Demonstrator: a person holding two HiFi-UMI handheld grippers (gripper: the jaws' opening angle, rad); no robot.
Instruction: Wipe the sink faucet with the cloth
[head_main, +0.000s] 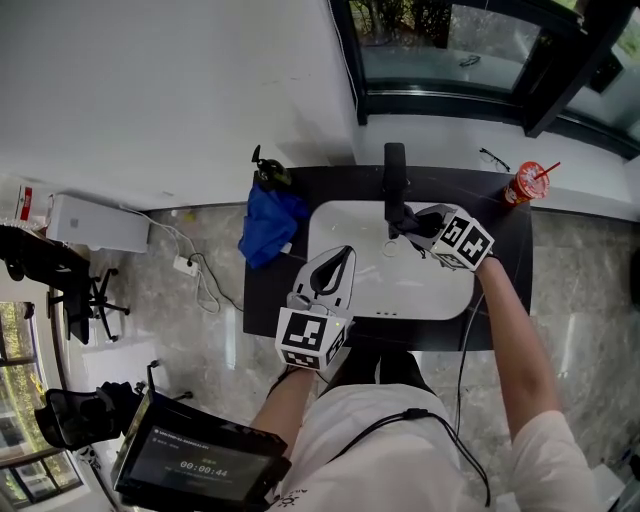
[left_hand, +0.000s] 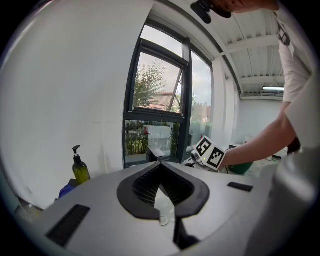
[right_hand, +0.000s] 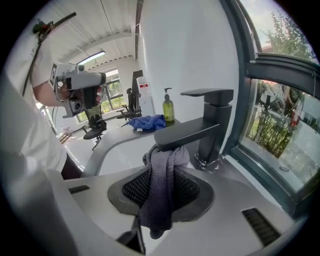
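A black faucet (head_main: 395, 185) (right_hand: 210, 120) stands at the back of the white sink (head_main: 345, 222). My right gripper (head_main: 415, 226) (right_hand: 161, 167) is shut on a grey cloth (right_hand: 162, 187). The cloth's upper end bunches against the tip and underside of the faucet's spout, and the rest hangs down between the jaws. My left gripper (head_main: 340, 258) (left_hand: 160, 167) hovers over the front left of the basin, apart from the faucet. Its jaw tips meet and nothing is between them.
A blue rag (head_main: 270, 222) (right_hand: 147, 121) and a green soap bottle (head_main: 268, 172) (left_hand: 80, 169) sit on the dark counter (head_main: 500, 250) left of the sink. A red cup with a straw (head_main: 527, 183) stands at the right corner. A window runs behind the faucet.
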